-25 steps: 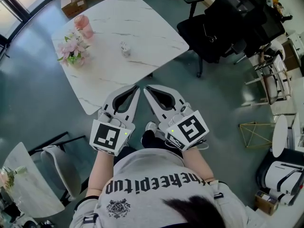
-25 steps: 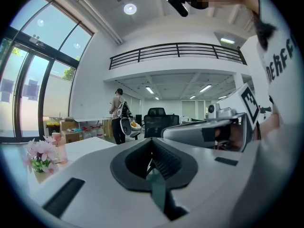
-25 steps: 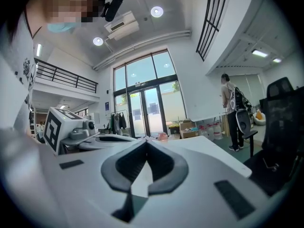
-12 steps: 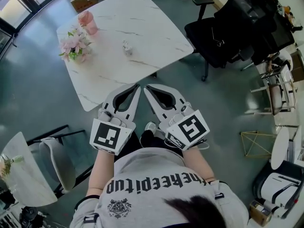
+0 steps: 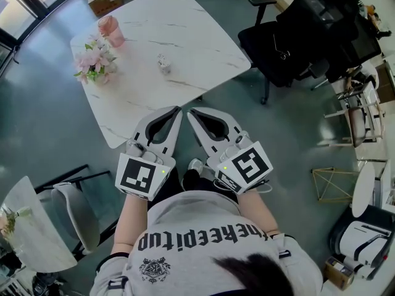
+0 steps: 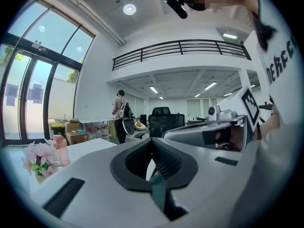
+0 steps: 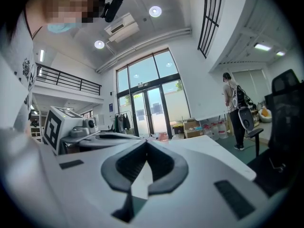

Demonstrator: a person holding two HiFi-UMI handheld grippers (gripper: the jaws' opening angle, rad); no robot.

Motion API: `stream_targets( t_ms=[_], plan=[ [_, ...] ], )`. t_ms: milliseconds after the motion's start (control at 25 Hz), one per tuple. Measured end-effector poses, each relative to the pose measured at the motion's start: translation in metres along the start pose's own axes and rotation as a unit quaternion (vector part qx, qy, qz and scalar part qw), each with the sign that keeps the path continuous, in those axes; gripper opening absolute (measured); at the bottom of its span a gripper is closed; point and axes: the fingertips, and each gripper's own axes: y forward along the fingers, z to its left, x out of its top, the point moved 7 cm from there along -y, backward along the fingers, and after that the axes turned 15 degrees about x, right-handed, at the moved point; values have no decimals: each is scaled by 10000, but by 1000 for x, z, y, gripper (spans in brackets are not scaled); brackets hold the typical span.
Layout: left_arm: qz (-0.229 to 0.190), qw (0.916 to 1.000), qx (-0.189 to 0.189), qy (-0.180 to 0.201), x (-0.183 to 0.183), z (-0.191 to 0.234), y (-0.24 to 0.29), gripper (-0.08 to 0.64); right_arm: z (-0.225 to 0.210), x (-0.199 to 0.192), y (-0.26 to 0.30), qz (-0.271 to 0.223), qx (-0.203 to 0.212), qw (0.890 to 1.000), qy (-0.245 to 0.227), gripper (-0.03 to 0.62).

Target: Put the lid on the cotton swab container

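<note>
1. Head view alone shows the cotton swab container (image 5: 163,63), small and pale, standing near the middle of the white marble counter (image 5: 191,36). It is too small to tell whether its lid is on.
2. That view also shows flowers (image 5: 92,63) and a pink cup (image 5: 110,31) at the counter's far left corner.
3. The left claw (image 5: 178,110) and right claw (image 5: 189,113) hover side by side off the counter's near edge, well apart from the container.
4. Each gripper view shows its own claw clenched, tips together, gripping nothing.
5. Both gripper views add a standing person (image 6: 119,115) beyond the counter.
</note>
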Motion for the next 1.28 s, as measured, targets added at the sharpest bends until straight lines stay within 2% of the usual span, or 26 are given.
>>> stream_targets(
  t_ms=[920, 1280],
  plan=[
    [138, 9980, -609, 86, -2, 86, 42, 15, -28, 5, 77, -11, -658, 9977, 139, 12],
    [240, 9971, -692, 209, -9, 126, 66, 15, -42, 3, 107, -7, -958, 9952, 206, 12]
  ],
)
